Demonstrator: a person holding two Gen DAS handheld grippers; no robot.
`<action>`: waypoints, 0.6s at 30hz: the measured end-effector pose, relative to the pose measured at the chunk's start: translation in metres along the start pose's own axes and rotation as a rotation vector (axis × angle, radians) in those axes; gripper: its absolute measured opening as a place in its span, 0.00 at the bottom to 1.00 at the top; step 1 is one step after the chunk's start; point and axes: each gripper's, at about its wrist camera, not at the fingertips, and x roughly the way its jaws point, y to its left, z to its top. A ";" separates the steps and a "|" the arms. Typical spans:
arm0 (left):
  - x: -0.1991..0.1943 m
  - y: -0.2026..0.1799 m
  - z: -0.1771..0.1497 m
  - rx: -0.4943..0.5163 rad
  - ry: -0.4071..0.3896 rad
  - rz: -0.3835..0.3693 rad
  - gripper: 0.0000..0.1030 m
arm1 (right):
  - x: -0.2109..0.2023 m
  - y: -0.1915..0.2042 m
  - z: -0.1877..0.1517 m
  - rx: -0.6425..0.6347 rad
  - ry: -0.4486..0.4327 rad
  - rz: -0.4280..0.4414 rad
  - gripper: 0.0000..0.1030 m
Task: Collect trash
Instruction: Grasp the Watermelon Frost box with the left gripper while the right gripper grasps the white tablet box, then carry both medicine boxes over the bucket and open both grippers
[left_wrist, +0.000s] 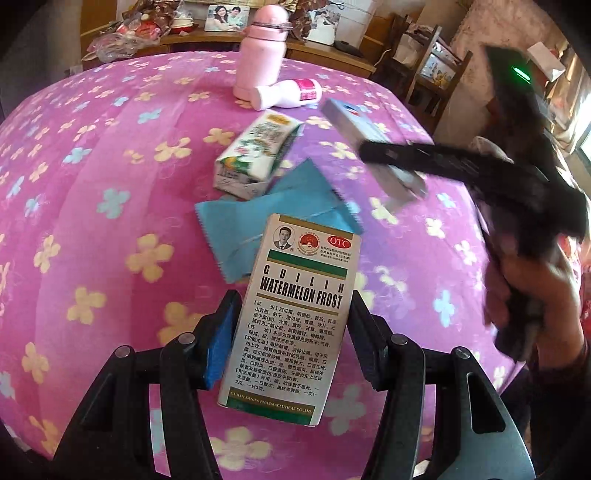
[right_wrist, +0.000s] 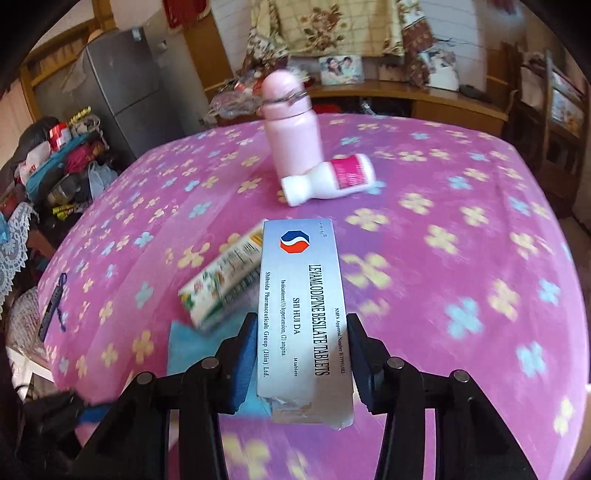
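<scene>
My left gripper (left_wrist: 293, 299) is shut on a white and green "Watermelon Frost" medicine box (left_wrist: 295, 317), held above the table. My right gripper (right_wrist: 302, 319) is shut on a silver tablet box (right_wrist: 301, 295). In the left wrist view that silver box (left_wrist: 351, 127) hangs over the table's right side, gripped by the right gripper (left_wrist: 384, 155) in a person's hand. On the cloth lie a green and white carton (left_wrist: 255, 155) (right_wrist: 225, 280), a blue wrapper (left_wrist: 280, 218) (right_wrist: 192, 343) and a white bottle with a pink label (left_wrist: 291, 94) (right_wrist: 332, 177) on its side.
A pink flask (left_wrist: 258, 55) (right_wrist: 291, 125) stands upright behind the white bottle. The table wears a pink flowered cloth (left_wrist: 92, 184) (right_wrist: 461, 240). Behind it runs a wooden shelf (right_wrist: 424, 96) with photo frames. A grey fridge (right_wrist: 122, 85) and piled clothes (right_wrist: 62, 158) stand to the left, wooden chairs (left_wrist: 432, 77) to the right.
</scene>
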 end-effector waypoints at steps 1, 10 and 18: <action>0.000 -0.006 0.000 0.005 -0.001 -0.005 0.54 | -0.010 -0.005 -0.007 0.005 -0.006 -0.011 0.43; 0.014 -0.067 -0.006 0.077 0.012 -0.046 0.54 | -0.088 -0.053 -0.080 0.083 -0.034 -0.123 0.43; 0.021 -0.119 -0.002 0.137 0.023 -0.085 0.54 | -0.138 -0.097 -0.119 0.171 -0.075 -0.191 0.43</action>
